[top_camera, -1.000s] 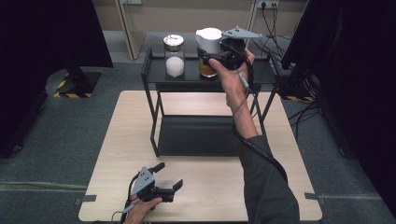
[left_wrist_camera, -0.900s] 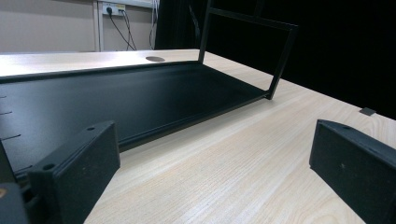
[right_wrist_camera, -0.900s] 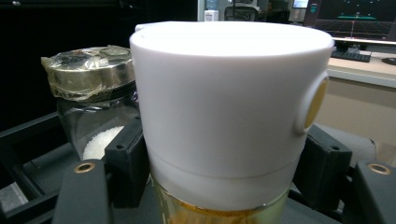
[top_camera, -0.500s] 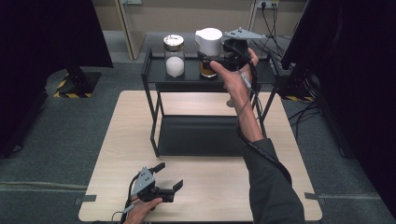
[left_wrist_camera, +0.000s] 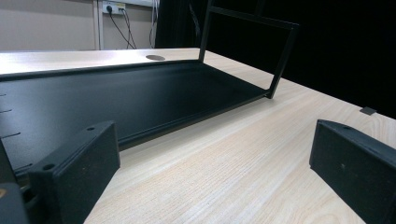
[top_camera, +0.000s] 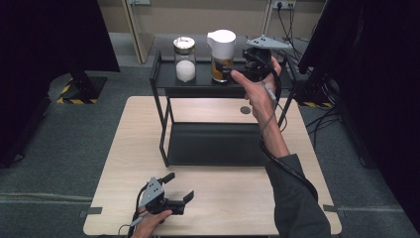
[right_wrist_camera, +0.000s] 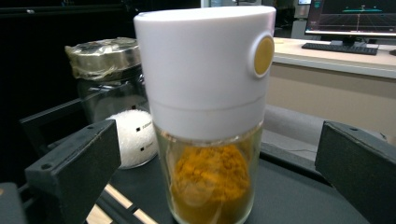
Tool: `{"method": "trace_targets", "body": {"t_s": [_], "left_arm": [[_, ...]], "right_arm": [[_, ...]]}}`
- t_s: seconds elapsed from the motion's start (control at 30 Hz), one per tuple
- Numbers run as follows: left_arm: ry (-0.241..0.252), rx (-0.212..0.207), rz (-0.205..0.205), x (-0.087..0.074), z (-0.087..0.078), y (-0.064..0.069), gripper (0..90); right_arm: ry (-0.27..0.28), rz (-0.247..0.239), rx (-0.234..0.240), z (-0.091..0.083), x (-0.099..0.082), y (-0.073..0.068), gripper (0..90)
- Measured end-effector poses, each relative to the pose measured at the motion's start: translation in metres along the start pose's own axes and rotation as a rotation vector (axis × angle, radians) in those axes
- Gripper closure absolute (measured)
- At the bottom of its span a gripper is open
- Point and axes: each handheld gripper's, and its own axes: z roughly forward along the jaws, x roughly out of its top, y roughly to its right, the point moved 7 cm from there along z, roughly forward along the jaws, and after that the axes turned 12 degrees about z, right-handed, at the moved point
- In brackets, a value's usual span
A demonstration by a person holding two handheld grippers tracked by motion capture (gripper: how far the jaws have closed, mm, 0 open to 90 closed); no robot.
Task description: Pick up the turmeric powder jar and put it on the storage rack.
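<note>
While you hold both tools over one light wooden table [top_camera: 218, 198], one black two-tier metal rack [top_camera: 218, 144] stands on its far half, and two jars stand side by side on the rack's upper shelf. You have one jar with a white cap [top_camera: 221, 49] and orange-yellow powder in its glass base, upright on that shelf, and one glass jar with a metal lid [top_camera: 184, 58] holding a white granular filling, just beside it to its left in the high view.

Your right gripper [top_camera: 232, 73] is level with the capped jar on the shelf; its jaws have just been opening and now stand wide, one on each side of the jar, pads clear of the glass in the right gripper view [right_wrist_camera: 210, 163]. The jar stands free between them.

Your left gripper [top_camera: 179, 187] rests low on the near part of the table, jaws spread apart with nothing between them but bare tabletop [left_wrist_camera: 243, 154].

From the left gripper view, the rack's lower shelf [left_wrist_camera: 116, 98] is cut off at the left edge. In the right gripper view, the capped jar covers part of the metal-lidded jar [right_wrist_camera: 107, 70], and its base runs out of the bottom edge. Your right sleeve covers a strip of the table in the high view.
</note>
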Motion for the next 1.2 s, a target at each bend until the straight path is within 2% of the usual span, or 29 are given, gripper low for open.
{"method": "trace_targets", "body": {"t_s": [0.37, 0.7, 1.2], "left_arm": [[0.002, 0.002, 0.002, 0.000, 0.000, 0.000, 0.9], [0.001, 0.003, 0.002, 0.000, 0.000, 0.000, 0.8], [0.001, 0.004, 0.001, 0.000, 0.000, 0.000, 0.8]], "right_arm": [[0.013, -0.014, 0.072, -0.017, -0.017, 0.004, 0.4], [0.039, -0.034, 0.112, -0.034, -0.032, 0.003, 0.4], [0.058, -0.044, 0.214, -0.056, -0.067, 0.000, 0.4]]}}
